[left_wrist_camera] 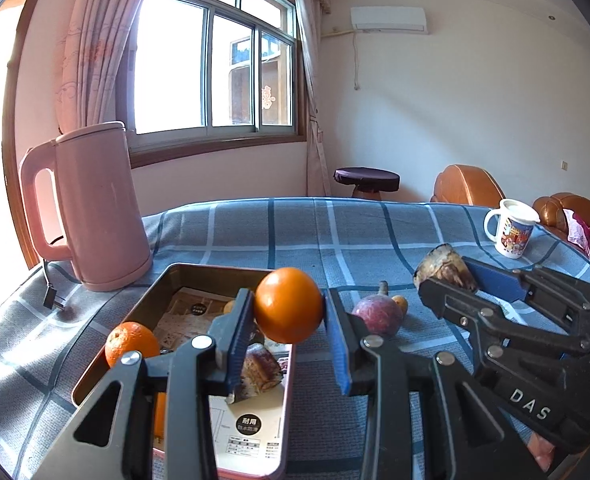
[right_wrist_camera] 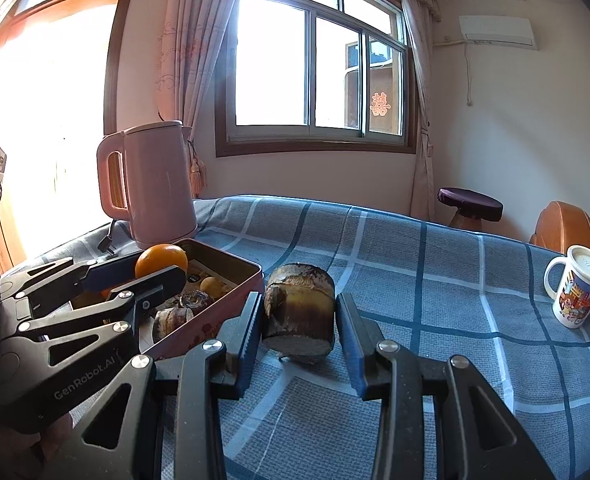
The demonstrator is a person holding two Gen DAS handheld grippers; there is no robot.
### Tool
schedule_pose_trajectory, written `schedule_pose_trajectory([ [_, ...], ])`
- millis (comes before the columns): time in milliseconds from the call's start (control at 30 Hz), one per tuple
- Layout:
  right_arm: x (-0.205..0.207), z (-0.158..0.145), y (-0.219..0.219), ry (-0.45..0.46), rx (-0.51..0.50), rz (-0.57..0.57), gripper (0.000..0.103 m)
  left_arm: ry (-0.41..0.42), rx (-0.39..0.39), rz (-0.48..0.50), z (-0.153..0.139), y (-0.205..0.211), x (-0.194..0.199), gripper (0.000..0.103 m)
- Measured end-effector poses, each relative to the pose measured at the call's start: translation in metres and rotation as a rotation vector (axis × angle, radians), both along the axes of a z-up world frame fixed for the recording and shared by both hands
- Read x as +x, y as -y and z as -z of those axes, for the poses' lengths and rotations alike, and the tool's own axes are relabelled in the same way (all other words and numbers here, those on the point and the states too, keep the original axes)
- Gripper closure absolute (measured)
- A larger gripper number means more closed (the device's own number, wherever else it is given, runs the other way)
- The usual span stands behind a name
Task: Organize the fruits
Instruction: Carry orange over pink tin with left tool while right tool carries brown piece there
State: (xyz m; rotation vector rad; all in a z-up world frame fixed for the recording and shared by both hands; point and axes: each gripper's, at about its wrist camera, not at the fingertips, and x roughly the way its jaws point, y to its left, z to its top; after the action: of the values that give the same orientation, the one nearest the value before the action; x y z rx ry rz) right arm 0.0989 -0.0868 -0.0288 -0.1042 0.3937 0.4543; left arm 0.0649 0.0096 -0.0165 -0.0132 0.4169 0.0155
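Note:
My left gripper (left_wrist_camera: 289, 326) is shut on a smooth orange (left_wrist_camera: 288, 305) and holds it above the right side of a metal tray (left_wrist_camera: 167, 284). The tray holds a second orange (left_wrist_camera: 132, 343), a brown bamboo-shoot piece (left_wrist_camera: 261, 372) and a small yellow fruit. A purple passion fruit (left_wrist_camera: 377, 314) lies on the cloth to the tray's right. My right gripper (right_wrist_camera: 299, 330) is open around a large brown bamboo-shoot stump (right_wrist_camera: 299, 314) standing on the cloth, a finger on either side, with a small gap at the right finger. The left gripper with its orange (right_wrist_camera: 161, 261) also shows in the right wrist view.
A pink electric kettle (left_wrist_camera: 95, 204) stands behind the tray at the left, its cord and plug (left_wrist_camera: 51, 300) on the cloth. A printed white mug (left_wrist_camera: 511, 228) stands at the far right. The table carries a blue checked cloth (left_wrist_camera: 315, 232). A stool and brown sofa stand beyond.

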Motion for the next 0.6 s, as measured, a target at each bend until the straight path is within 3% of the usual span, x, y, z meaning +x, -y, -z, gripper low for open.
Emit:
schedule_pose_trajectory([
  [600,0.007,-0.012,-0.052,0.011,-0.06,-0.103,0.064,-0.05,-0.018,-0.101,0.002,-0.046,0.009,0.066],
])
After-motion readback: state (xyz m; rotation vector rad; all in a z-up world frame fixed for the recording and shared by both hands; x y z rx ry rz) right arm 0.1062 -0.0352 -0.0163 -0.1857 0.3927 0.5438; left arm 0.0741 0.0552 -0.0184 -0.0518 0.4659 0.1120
